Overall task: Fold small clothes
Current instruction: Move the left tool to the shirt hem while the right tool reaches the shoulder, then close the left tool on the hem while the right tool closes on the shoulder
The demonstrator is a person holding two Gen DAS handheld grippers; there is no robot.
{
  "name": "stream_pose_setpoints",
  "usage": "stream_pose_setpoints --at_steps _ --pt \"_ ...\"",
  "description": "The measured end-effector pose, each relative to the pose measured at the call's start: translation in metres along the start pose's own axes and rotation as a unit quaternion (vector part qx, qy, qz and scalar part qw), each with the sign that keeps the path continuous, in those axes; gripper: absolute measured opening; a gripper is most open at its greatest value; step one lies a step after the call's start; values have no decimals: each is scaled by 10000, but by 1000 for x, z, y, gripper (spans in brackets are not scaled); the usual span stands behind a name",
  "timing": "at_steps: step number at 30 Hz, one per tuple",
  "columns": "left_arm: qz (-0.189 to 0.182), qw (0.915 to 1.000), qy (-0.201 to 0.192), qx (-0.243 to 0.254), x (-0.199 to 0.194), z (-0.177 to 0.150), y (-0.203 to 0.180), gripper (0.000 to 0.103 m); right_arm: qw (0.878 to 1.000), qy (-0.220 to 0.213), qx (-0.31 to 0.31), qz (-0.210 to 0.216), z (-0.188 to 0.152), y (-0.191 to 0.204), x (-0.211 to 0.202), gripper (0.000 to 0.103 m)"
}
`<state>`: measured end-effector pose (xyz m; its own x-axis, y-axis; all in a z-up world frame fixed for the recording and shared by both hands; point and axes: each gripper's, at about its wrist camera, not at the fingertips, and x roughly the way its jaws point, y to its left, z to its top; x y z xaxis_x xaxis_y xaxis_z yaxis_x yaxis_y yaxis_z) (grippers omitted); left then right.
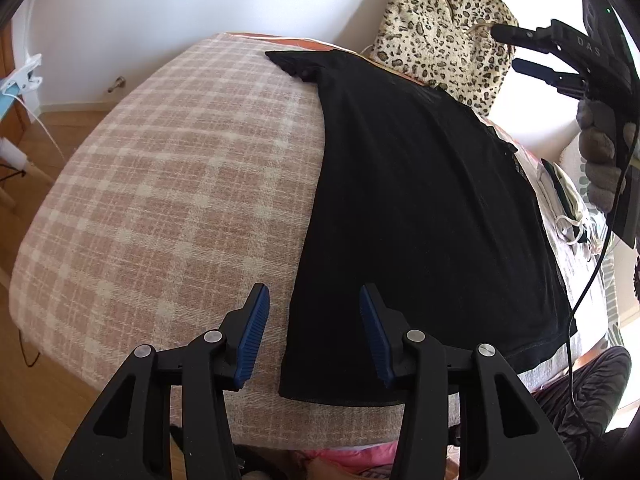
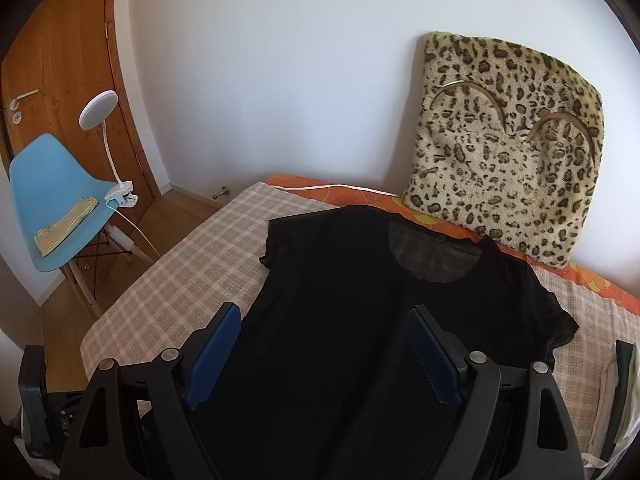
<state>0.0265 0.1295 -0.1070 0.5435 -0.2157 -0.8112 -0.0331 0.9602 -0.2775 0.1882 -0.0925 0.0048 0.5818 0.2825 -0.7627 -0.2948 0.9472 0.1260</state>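
Observation:
A black short-sleeved T-shirt lies flat on a pink-and-cream checked blanket, its neck toward the far wall; it also shows in the right wrist view. My left gripper is open and empty, hovering over the shirt's near left hem corner. My right gripper is open and empty above the shirt's middle. The right gripper also shows in the left wrist view, raised at the upper right, held by a gloved hand.
A leopard-print cushion leans on the white wall behind the shirt. Folded light clothes lie at the bed's right edge. A blue chair with a clip lamp stands left by a wooden door. The blanket's left half is bare.

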Motion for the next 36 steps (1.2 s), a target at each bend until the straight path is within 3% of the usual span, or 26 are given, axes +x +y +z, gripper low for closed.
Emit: stream_pose_setpoints --at_steps 4,7,12,20,25,27,36 --pt "15 10000 97 -10 5 -2 3 43 9996 169 -128 190 26 19 36 85" --pt "-20 9998 134 -115 7 -1 6 36 9988 357 -95 321 41 27 66 84" --pt "-9 9998 177 -57 12 0 6 28 9976 625 -164 234 60 40 116 81" --pt "-168 9997 166 -12 14 1 2 24 9942 1042 -158 190 86 55 195 80" --pt "-193 9994 205 199 18 2 -9 18 9916 1259 -252 144 91 69 242 78" --pt "-211 9993 203 218 20 3 -10 10 9908 1335 -208 106 93 71 258 78" --pt "-236 9994 162 209 22 4 -10 4 9860 1611 -373 -219 86 79 308 75"
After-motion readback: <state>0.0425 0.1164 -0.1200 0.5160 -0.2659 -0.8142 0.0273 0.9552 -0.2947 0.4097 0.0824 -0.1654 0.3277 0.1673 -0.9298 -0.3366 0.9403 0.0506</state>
